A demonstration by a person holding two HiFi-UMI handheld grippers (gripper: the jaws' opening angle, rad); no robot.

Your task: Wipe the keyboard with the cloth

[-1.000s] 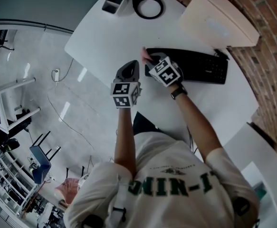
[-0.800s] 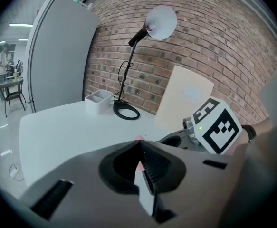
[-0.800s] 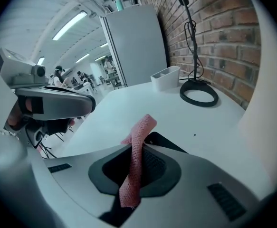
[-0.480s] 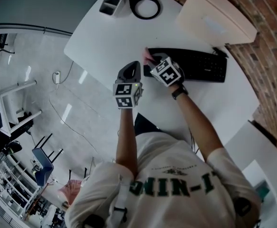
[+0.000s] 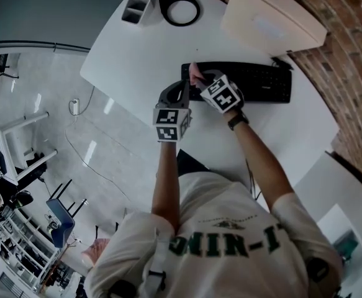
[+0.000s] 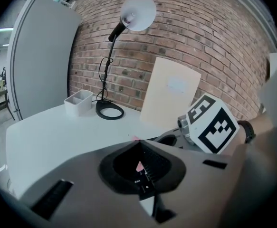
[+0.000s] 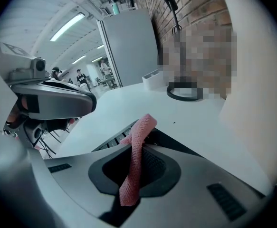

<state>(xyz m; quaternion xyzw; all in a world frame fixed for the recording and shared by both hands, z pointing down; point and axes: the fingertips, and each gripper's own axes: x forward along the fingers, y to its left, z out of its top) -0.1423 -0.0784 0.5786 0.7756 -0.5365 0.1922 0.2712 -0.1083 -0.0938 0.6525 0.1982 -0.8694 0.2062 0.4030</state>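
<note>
black keyboard (image 5: 264,82): full-size, flat on white table (image 5: 143,48), far right side, long edge running left-right. pink cloth (image 7: 138,146): knit texture, scrunched into narrow strip, pinched in right gripper (image 7: 131,189) jaws, free end poking up over keyboard's left end.

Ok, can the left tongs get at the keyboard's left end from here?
Probably yes: the left tongs sit right beside the left end of the keyboard, nothing between, though the right tongs holding the pink cloth crowd that corner.
</note>
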